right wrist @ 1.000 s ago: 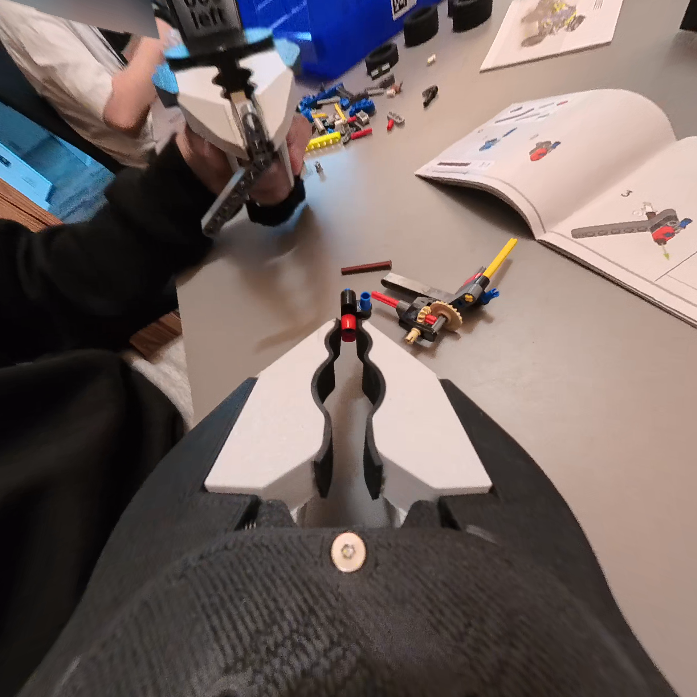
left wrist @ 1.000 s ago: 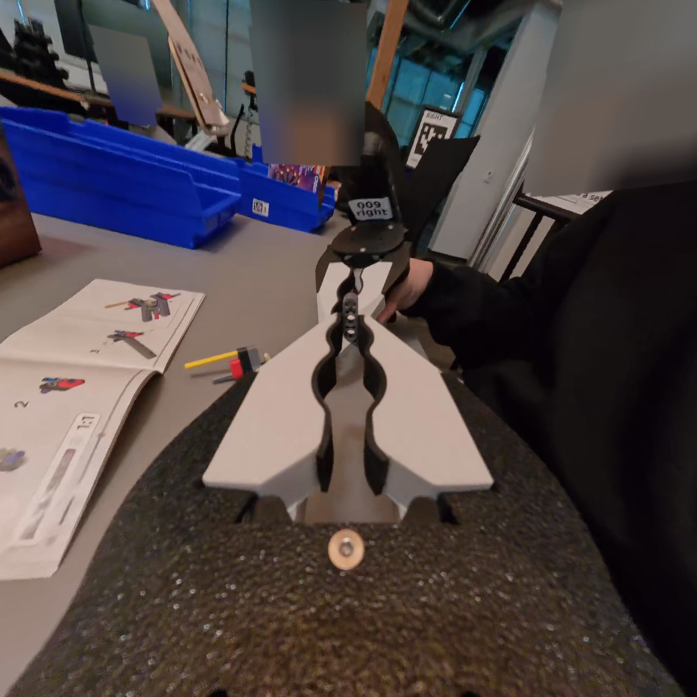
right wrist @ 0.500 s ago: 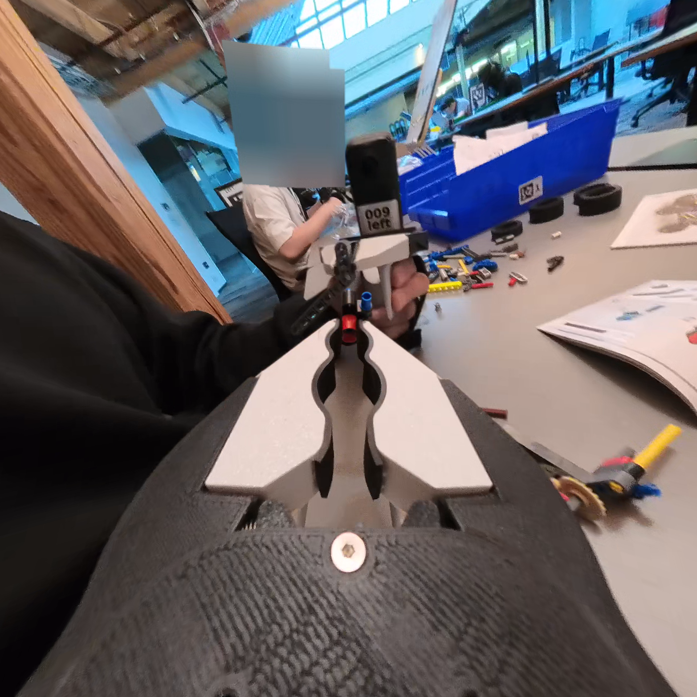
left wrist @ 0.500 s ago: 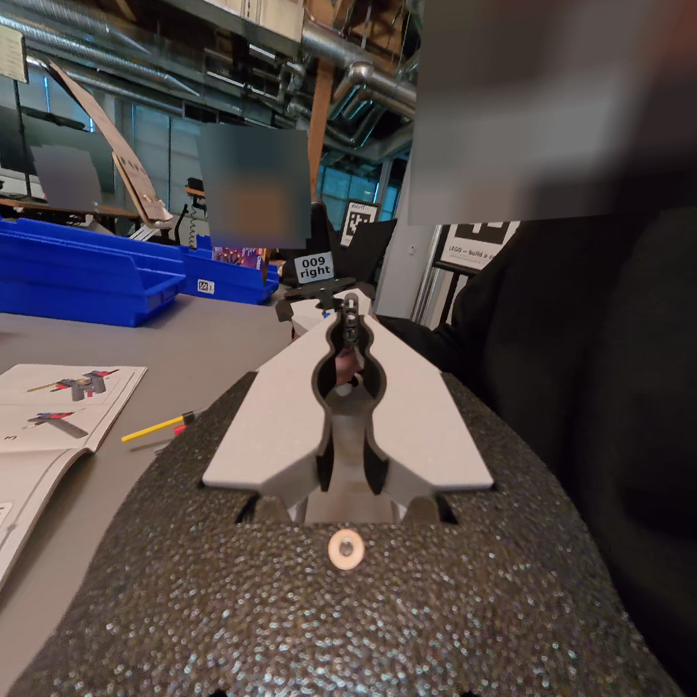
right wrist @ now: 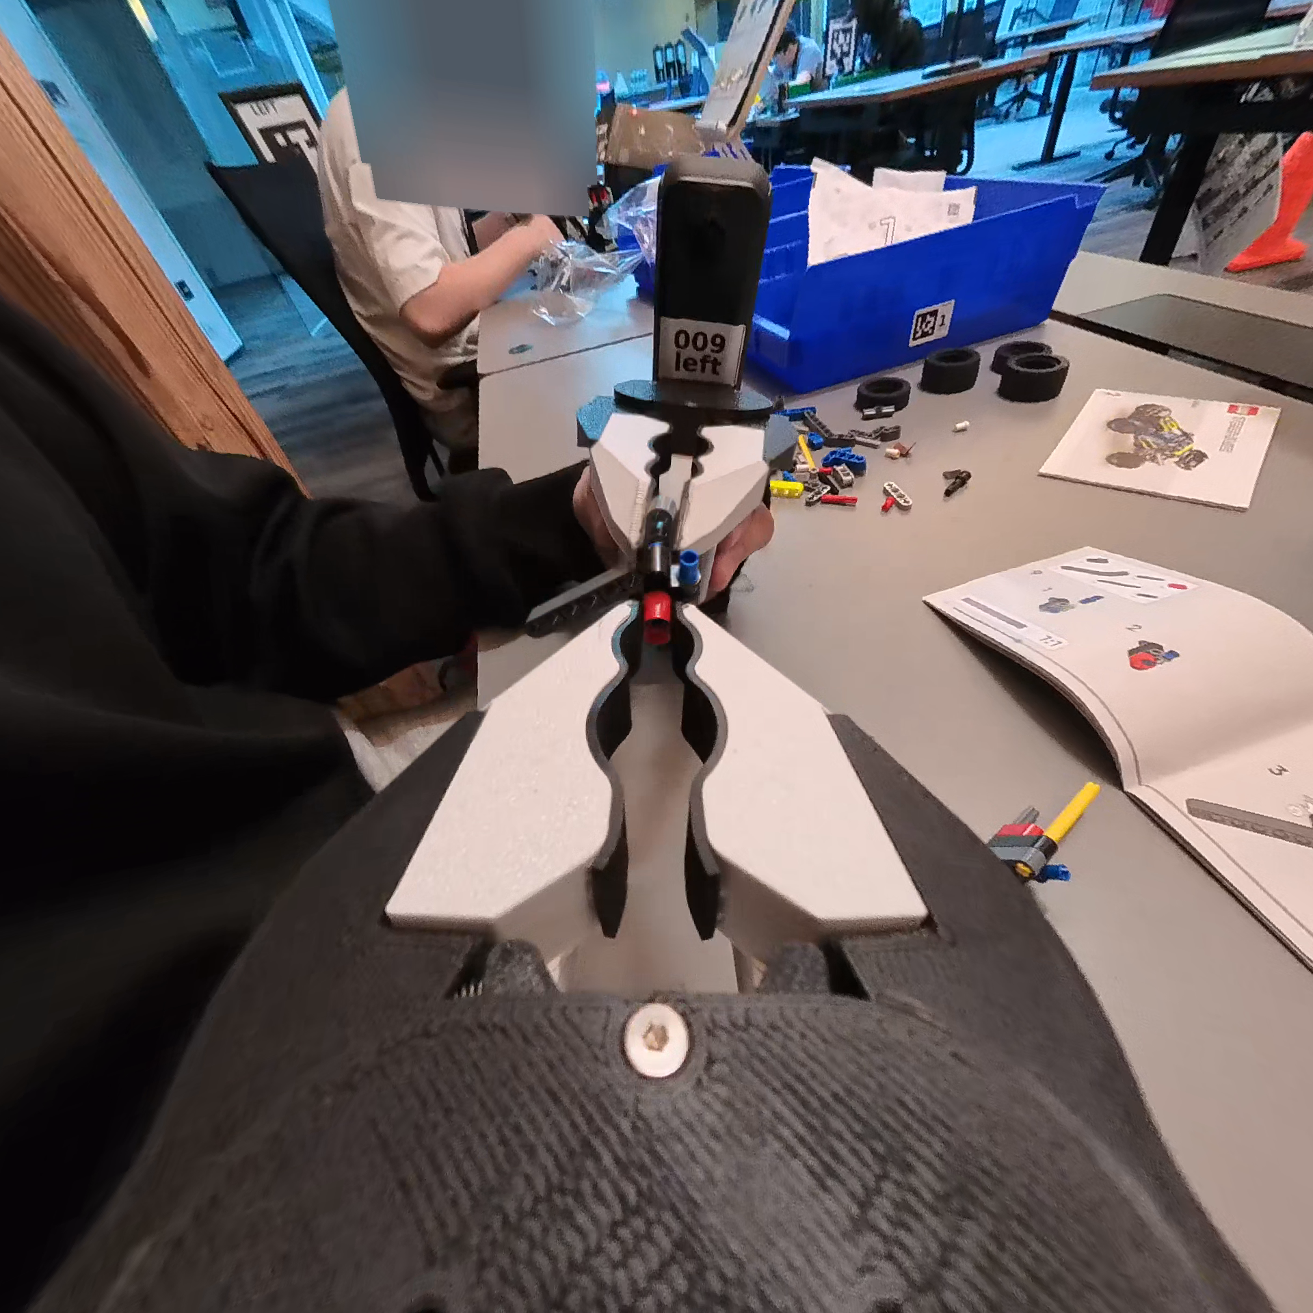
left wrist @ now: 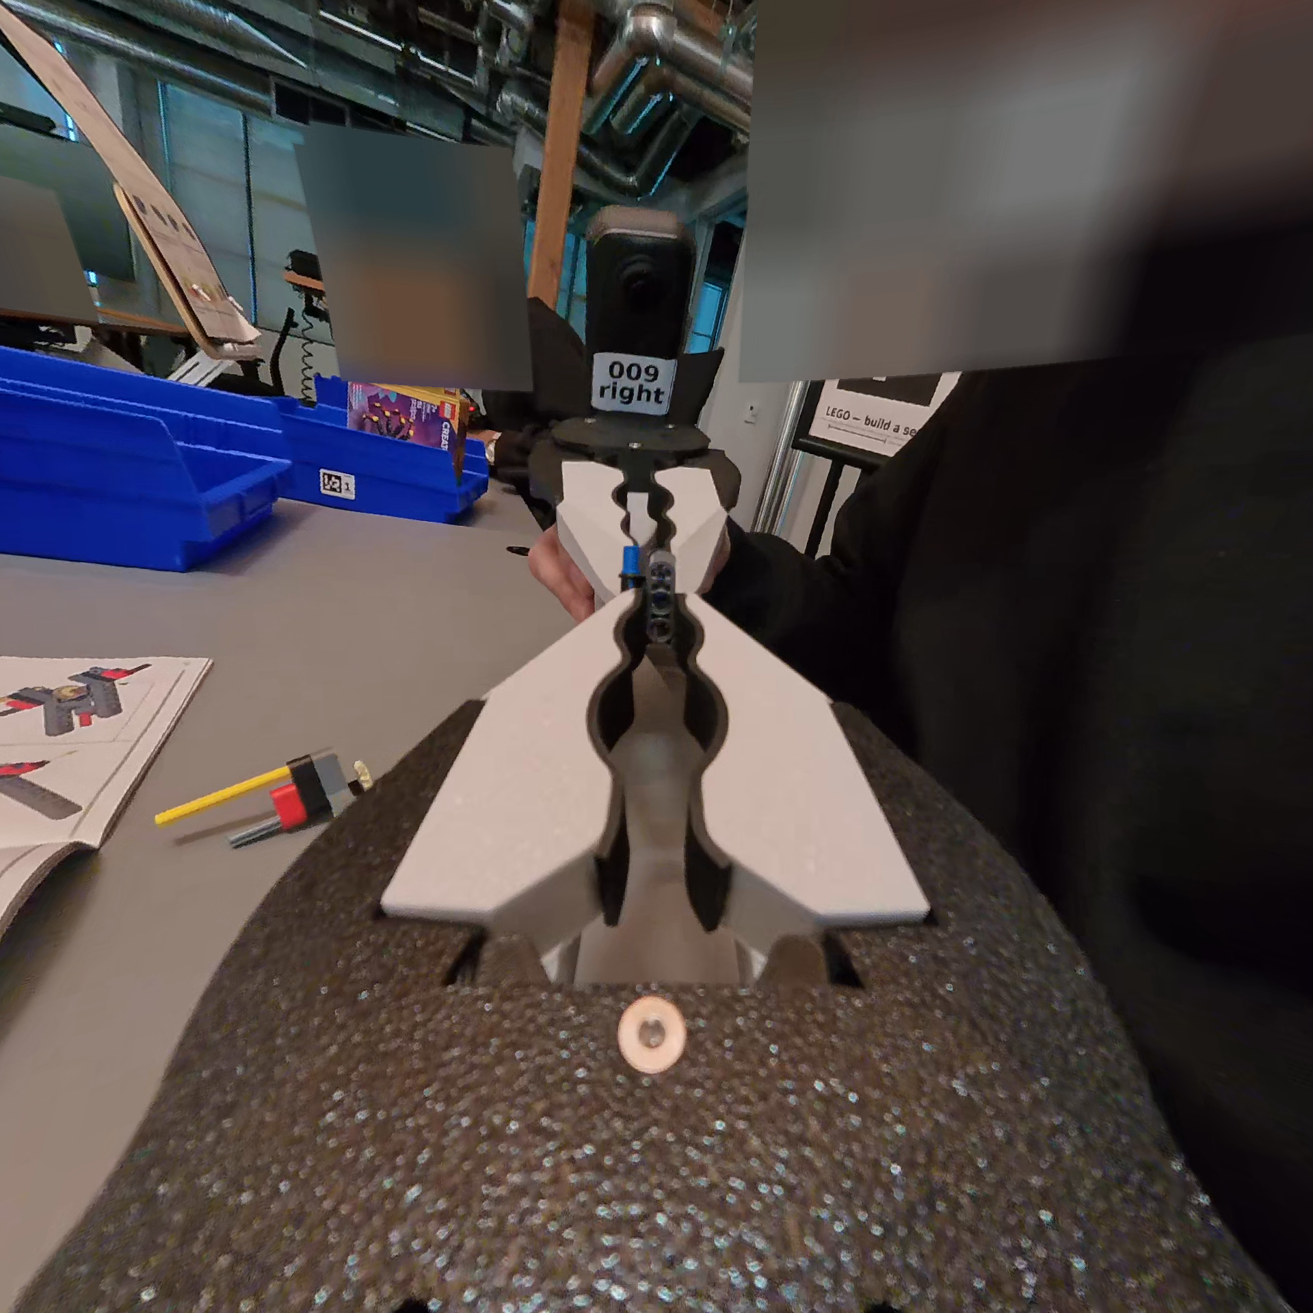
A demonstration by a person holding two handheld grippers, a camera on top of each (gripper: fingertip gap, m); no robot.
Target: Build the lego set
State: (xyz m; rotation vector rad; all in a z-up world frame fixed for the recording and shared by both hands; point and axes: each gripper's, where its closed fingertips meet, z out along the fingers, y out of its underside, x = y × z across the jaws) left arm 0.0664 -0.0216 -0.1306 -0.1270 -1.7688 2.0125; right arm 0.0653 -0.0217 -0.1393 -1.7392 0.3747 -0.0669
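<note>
Right wrist view: left claw (right wrist: 657,522) pinches dark beam (right wrist: 579,607), slanting down-left.

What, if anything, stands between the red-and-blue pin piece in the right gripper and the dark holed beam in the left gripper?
Nothing visible: the right gripper brings the pin piece right up to the beam held by the left gripper, mid-air, no gap discernible.

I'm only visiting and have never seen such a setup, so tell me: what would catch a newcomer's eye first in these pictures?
Two hand-held tools meet tip to tip above the grey table: the left gripper pinches a dark holed beam, and the right gripper pinches a small red and blue piece against it. Behind lie scattered bricks and black tyres by a blue bin, with an open instruction booklet at right.
</note>
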